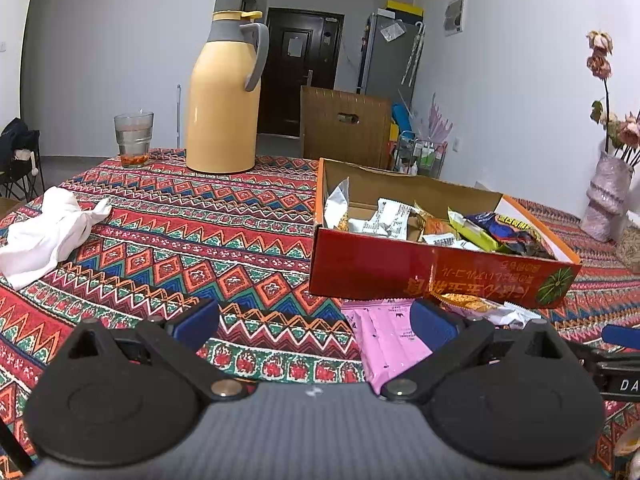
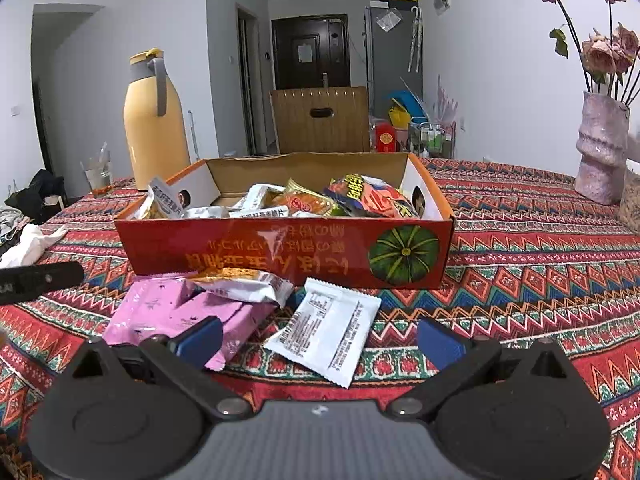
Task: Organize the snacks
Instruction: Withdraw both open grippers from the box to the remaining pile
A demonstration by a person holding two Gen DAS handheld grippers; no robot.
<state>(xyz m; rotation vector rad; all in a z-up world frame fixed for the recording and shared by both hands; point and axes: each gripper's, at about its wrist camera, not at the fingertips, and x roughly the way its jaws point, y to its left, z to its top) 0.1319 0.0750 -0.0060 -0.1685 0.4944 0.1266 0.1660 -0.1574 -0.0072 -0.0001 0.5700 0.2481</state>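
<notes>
Box: a shallow red cardboard box (image 2: pixel 280 254) stands open-topped on the worktop (image 2: pixel 540 264), which is covered by a patterned cloth; its printed text and pumpkin picture read upside down in both views.
Box contents: mixed snack packets (image 2: pixel 320 200) in white, orange, yellow-green and dark blue, piled loosely, mostly toward the right half.
Glass: a tumbler (image 1: pixel 133 139) of clear liquid with orange bits at the bottom, beside a yellow thermos jug (image 1: pixel 226 94).
Vase: a pink vase (image 2: pixel 600 148) holding dried roses, far right.
Loose snacks: three packets lie on the cloth just in front of the box.
White sachet: (image 2: pixel 326 336) flat, print side up, long axis running from near-left to far-right, far end near the box wall.
Pink packet: (image 2: pixel 176 316) flat, left of the sachet, long axis roughly left to right.
Orange-and-white packet: (image 2: pixel 244 284) resting on the pink packet, touching the box front.
Right hand-held gripper: (image 2: pixel 318 340) jaws spread wide, holding nothing; the white sachet lies between the fingers, the left pad over the pink packet.
Left hand-held gripper: (image 1: pixel 316 322) jaws spread wide, empty, right pad over the pink packet.
White cloth: (image 1: pixel 48 236) crumpled at the left.
</notes>
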